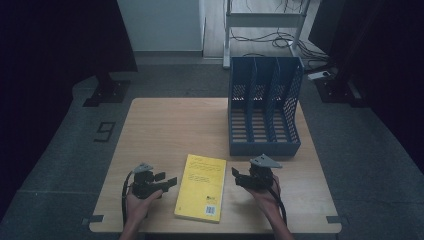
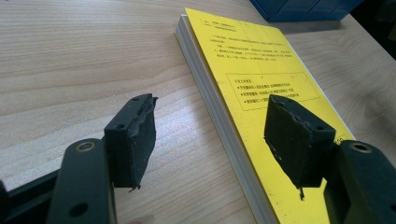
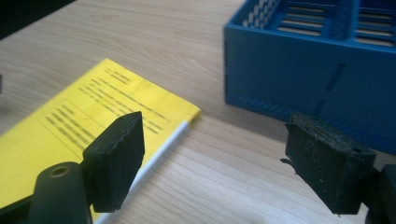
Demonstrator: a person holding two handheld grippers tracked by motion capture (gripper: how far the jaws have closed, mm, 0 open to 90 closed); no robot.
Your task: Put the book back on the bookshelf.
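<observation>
Two grippers, both wide open, nothing between the jaws of either. Your left gripper sits lower left of centre in the high view, jaws aimed right at the yellow book. In the left gripper view the book's page edge runs up the middle of the frame, with one pad over bare table and the other over the cover, neither touching it. Your right gripper is just right of the book, jaws aimed left at it. In the right gripper view the book's corner sits centre left and the blue file rack fills upper right. The book lies flat, bottom centre of the high view, below left of the rack.
</observation>
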